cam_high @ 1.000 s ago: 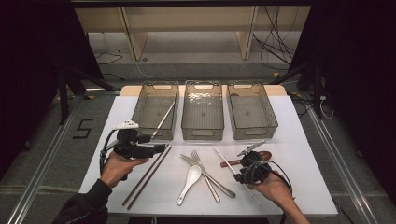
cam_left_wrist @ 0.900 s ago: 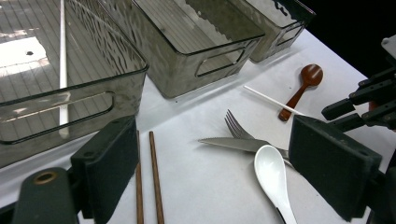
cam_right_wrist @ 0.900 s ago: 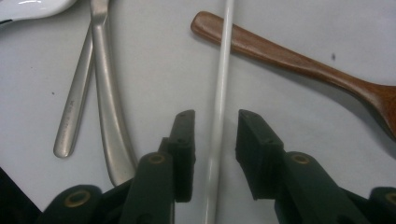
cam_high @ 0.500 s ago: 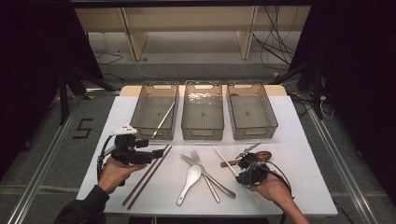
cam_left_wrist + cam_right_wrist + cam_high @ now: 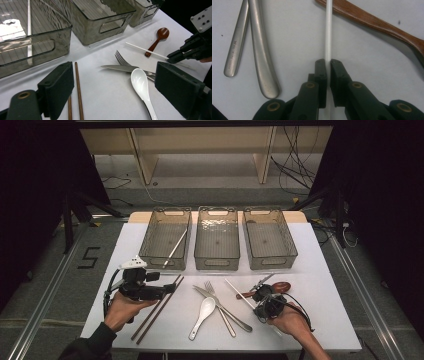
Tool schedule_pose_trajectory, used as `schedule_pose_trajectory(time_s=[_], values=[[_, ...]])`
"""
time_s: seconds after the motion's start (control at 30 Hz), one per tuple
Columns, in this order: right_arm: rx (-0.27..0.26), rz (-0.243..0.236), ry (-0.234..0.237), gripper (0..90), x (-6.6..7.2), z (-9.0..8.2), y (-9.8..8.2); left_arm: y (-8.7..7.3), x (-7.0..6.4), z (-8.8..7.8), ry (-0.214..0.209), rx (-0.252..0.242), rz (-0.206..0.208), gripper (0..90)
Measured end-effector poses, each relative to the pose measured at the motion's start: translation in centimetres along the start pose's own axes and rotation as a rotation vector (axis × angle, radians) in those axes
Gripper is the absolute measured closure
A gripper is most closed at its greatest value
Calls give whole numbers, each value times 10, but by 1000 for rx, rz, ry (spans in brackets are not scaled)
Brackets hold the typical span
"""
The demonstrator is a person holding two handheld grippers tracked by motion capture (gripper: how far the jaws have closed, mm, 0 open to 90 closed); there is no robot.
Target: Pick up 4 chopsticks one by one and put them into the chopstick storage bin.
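With the right gripper (image 5: 327, 65) jaws clamped on the thin white chopstick (image 5: 328, 30) lying flat on the bench (image 5: 294, 50), and the left gripper (image 5: 112, 85) jaws wide apart, that smooth stick could slip or swivel when lifted

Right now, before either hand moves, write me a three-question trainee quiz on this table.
1. True or false: the right gripper is shut on the thin white chopstick.
2. Which smoky clear plastic bin holds a white stick? A left bin; B middle bin; C right bin.
3. Fill in: the left gripper, jaws wide apart, sits beside the pair of dark wooden ______.

Key
1. True: its jaws close on the stick, next to the brown wooden spoon.
2. A.
3. chopsticks.
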State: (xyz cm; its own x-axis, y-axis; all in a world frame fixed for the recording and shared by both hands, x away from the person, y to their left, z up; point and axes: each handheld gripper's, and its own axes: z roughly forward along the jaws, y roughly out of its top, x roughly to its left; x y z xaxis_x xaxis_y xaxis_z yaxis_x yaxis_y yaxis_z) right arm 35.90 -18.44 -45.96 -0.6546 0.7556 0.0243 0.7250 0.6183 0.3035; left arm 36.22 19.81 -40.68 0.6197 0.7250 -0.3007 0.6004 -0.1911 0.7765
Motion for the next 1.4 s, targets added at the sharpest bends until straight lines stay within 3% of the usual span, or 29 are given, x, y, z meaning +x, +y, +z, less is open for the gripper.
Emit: schedule_pose_trajectory(time_s=[0.2,0.37,0.4,0.47,0.53,0.6,0.63,0.67,0.87,1.07,1.2,1.23,1.4], values=[[-14,-3,-1,855,-1,-1,0,-1,-2,1,0,5,8,155],[-80,2,19,856,-3,-11,0,-1,-5,3,-10,0,-9,155],[-127,13,23,856,-5,-18,2,-1,-5,4,-16,0,-7,155],[-153,15,27,856,-5,-22,3,0,-8,5,-30,-2,-15,155],[-227,12,35,856,-2,-32,7,1,-12,8,-44,-6,-21,155],[-248,14,41,856,0,-35,8,2,-16,13,-65,-7,-25,155],[-296,8,47,856,4,-40,11,2,-19,16,-83,-4,-39,155],[-311,1,49,856,5,-41,12,4,-23,21,-110,-3,-51,156],[-400,-19,69,855,20,-50,21,11,-39,38,-174,-9,-70,159],[-440,-44,86,855,34,-51,29,18,-49,51,-210,-14,-90,176],[-461,-68,107,855,47,-48,36,22,-50,59,-233,-23,-119,226],[-464,-73,109,855,49,-48,37,24,-50,63,-247,-32,-149,242],[-483,-82,121,855,56,-47,41,25,-52,70,-261,-33,-172,314]])
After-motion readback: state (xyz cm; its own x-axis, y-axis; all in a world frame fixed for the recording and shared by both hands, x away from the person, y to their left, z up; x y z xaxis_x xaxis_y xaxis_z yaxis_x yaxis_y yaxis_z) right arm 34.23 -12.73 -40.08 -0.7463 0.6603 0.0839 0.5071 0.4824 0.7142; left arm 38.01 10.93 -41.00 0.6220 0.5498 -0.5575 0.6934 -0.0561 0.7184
